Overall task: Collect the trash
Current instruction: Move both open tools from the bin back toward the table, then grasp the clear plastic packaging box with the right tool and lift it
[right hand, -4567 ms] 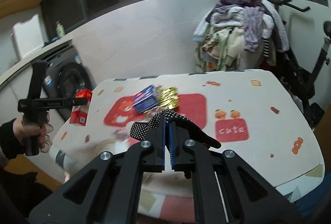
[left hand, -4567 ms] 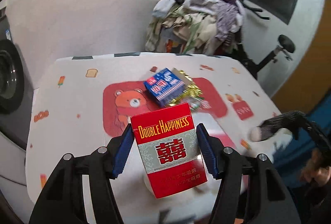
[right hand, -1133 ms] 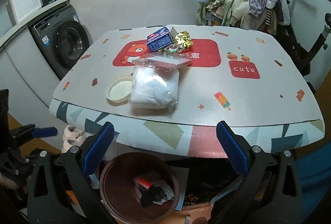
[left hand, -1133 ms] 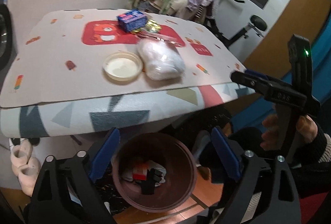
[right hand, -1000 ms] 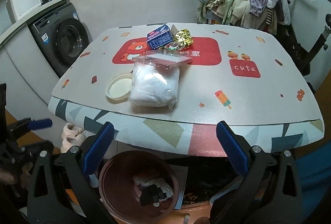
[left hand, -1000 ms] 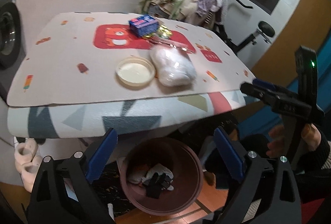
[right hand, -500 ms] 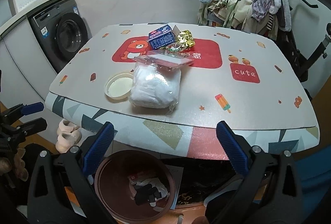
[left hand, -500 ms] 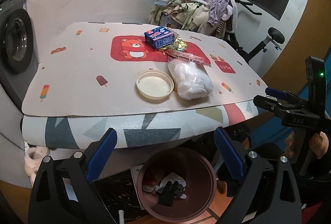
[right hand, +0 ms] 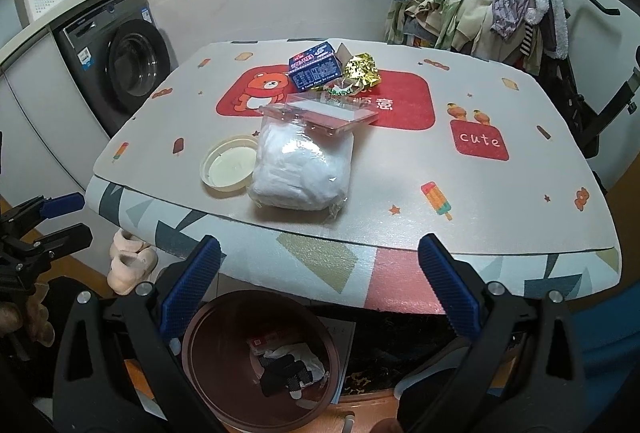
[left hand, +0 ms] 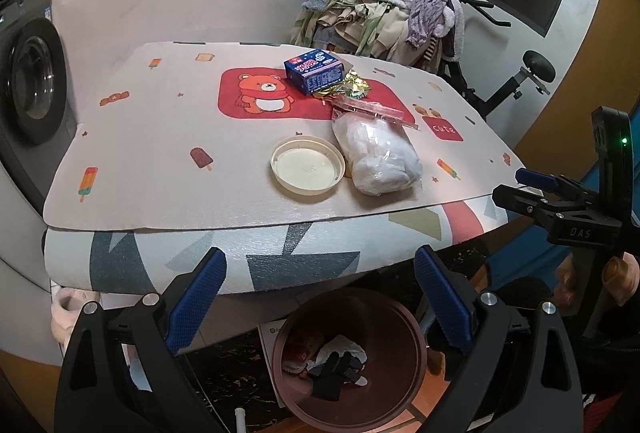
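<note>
Both the left gripper [left hand: 320, 297] and right gripper [right hand: 320, 283] gape empty above the bin [right hand: 208, 365] holding trash [right hand: 286, 369], while a bag [right hand: 302, 167], lid [right hand: 229, 167] and box [right hand: 314, 67] lie on the table [right hand: 480, 193].

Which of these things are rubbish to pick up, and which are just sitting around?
Part of the job:
round lid
clear bag of white stuff
blue box
gold wrapper
bin

Just lying about:
pile of clothes
washing machine
slippers
</note>
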The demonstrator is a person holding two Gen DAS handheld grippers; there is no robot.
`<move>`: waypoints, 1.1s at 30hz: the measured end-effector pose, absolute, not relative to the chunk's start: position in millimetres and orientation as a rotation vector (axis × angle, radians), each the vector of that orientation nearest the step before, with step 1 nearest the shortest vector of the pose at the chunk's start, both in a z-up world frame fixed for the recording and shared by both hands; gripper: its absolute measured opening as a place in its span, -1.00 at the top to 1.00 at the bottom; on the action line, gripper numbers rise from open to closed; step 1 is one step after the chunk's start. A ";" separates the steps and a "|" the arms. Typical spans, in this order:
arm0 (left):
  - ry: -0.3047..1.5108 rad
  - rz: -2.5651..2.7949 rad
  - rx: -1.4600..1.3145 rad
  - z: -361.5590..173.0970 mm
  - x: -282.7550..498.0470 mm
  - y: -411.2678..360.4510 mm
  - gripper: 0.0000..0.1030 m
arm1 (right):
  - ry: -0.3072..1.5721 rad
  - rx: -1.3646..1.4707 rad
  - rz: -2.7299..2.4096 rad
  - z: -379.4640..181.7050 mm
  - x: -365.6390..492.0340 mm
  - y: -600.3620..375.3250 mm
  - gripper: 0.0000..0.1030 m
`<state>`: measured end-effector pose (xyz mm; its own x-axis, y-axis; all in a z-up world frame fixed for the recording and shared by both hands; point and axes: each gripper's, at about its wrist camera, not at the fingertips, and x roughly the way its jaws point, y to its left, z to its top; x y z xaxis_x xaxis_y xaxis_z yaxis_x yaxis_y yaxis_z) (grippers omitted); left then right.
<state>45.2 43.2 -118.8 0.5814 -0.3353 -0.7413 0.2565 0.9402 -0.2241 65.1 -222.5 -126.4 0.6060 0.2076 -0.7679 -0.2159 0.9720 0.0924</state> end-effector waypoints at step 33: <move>0.932 -0.300 -0.118 -147.6 94.0 58.8 -0.80 | 0.947 0.020 0.252 -146.6 147.3 -220.6 -0.89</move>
